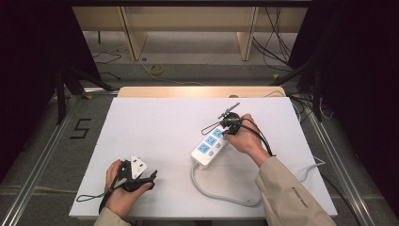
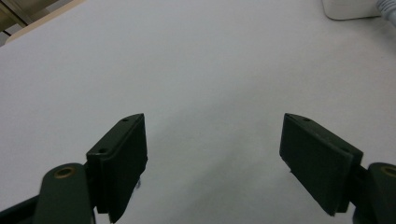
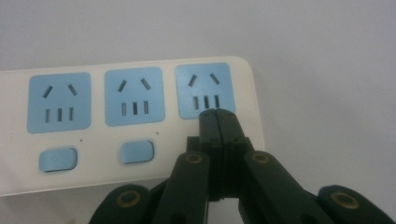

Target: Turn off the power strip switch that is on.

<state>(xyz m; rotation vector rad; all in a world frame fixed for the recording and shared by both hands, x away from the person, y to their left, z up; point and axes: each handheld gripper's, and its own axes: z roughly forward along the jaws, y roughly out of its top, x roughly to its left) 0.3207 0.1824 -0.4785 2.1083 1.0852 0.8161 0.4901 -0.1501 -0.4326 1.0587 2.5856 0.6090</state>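
Right claw (image 1: pixel 229 126) pressed together over the far end of a white power strip (image 1: pixel 210 147) on the tabletop (image 1: pixel 155 127).

High view: the strip lies right of centre, its grey cord (image 1: pixel 221 193) looping toward the near edge; the left claw (image 1: pixel 151 176) rests near the front-left corner, well apart from it. Left gripper view: the left claw (image 2: pixel 212 158) stands wide apart over bare tabletop (image 2: pixel 187 70). Right gripper view: the right claw (image 3: pixel 217 122), jaws together and clamped on nothing, sits over the end socket (image 3: pixel 204 89) of the strip (image 3: pixel 93 172), where the third blue switch would be.

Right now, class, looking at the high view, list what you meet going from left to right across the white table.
Left gripper in the person's left hand → power strip, white with blue sockets → right gripper, fingers shut, at the strip's far end.
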